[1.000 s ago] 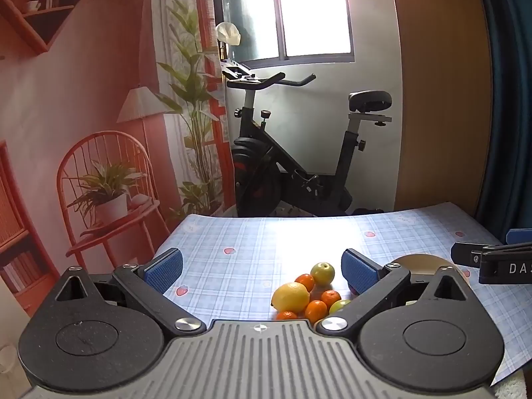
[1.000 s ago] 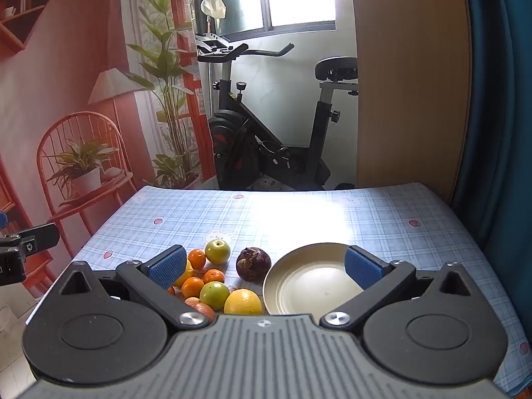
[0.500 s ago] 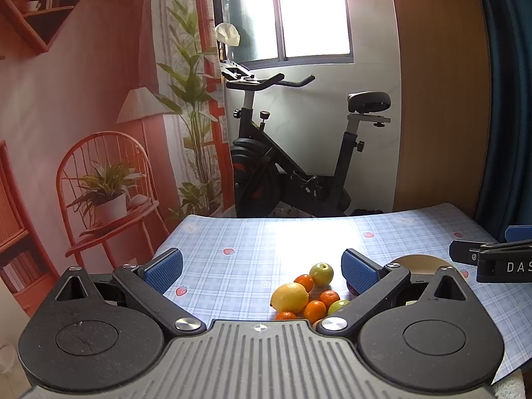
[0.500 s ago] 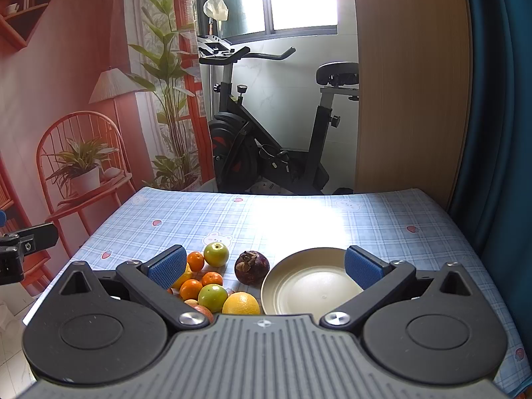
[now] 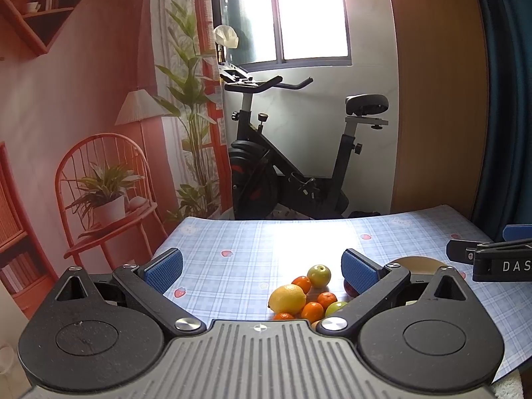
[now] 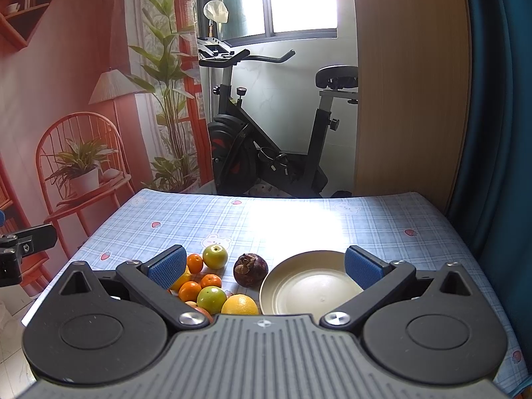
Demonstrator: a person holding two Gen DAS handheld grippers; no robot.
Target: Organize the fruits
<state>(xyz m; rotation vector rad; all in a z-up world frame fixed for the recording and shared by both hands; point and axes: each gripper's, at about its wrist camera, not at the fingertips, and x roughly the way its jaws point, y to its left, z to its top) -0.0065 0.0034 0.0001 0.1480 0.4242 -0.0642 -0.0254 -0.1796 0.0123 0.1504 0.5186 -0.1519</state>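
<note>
A cluster of fruit lies on the blue checked tablecloth (image 6: 299, 219): a yellow lemon (image 5: 287, 298), several small oranges (image 6: 195, 262), a green apple (image 6: 215, 256), a second green fruit (image 6: 211, 299), a larger orange (image 6: 239, 305) and a dark purple mangosteen (image 6: 250, 269). An empty cream plate (image 6: 309, 287) sits just right of the mangosteen. My left gripper (image 5: 262, 271) is open above the table's near left part, nothing between its blue pads. My right gripper (image 6: 264, 266) is open too, held over the fruit and plate. The other gripper's tip shows at the right edge of the left wrist view.
Beyond the table's far edge stands a black exercise bike (image 6: 266, 146). A printed backdrop with a red chair and plants (image 5: 99, 179) hangs on the left. A wooden panel (image 6: 412, 83) and dark blue curtain (image 6: 498, 99) are on the right.
The right wrist view has shifted slightly: the fruit and plate sit a little lower and closer. The left gripper has hardly moved. Both stay open.
</note>
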